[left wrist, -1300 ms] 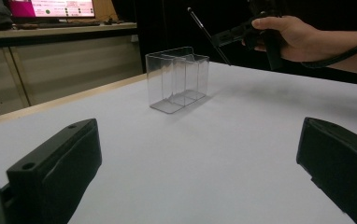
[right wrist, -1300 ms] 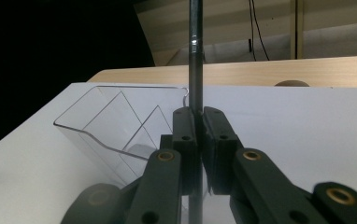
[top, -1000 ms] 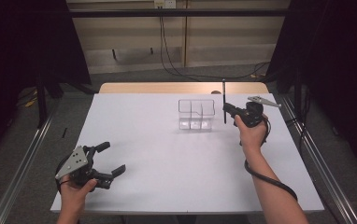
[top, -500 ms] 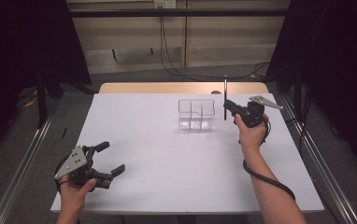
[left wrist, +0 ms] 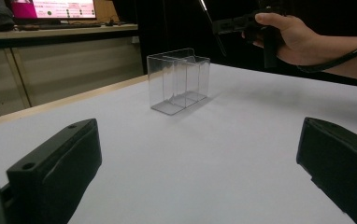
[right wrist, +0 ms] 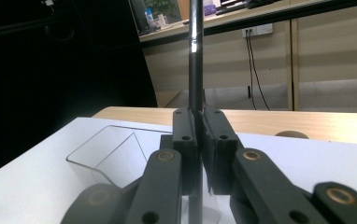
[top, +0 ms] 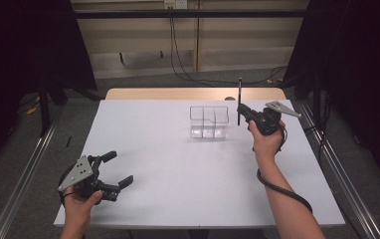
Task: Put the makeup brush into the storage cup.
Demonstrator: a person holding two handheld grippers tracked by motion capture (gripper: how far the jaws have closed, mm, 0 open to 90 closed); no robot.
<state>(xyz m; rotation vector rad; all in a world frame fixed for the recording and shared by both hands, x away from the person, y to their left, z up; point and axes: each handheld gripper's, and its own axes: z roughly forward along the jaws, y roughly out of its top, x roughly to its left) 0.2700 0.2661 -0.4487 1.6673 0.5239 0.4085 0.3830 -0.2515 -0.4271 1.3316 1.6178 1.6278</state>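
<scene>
A clear plastic box [top: 209,122] with several compartments stands on the white table [top: 178,189], right of the middle toward the far side. Just right of it, my right gripper [top: 241,111] is shut on a thin black rod [top: 239,97] that stands upright, its lower end above the table beside the box. In the right gripper view the rod [right wrist: 195,56] rises between the closed jaws of that gripper [right wrist: 199,135], with the box [right wrist: 106,151] below to the left. My left gripper [top: 119,168] rests open near the front left corner. Its view looks between its spread jaws [left wrist: 199,135] to the box [left wrist: 179,79] and the right gripper [left wrist: 232,25].
A wooden strip [top: 153,93] runs along the table's far edge. Metal rails [top: 24,174] lie on the floor along both sides, and cables hang by the back wall [top: 178,55]. A black cable [top: 277,186] trails from the right gripper along the forearm.
</scene>
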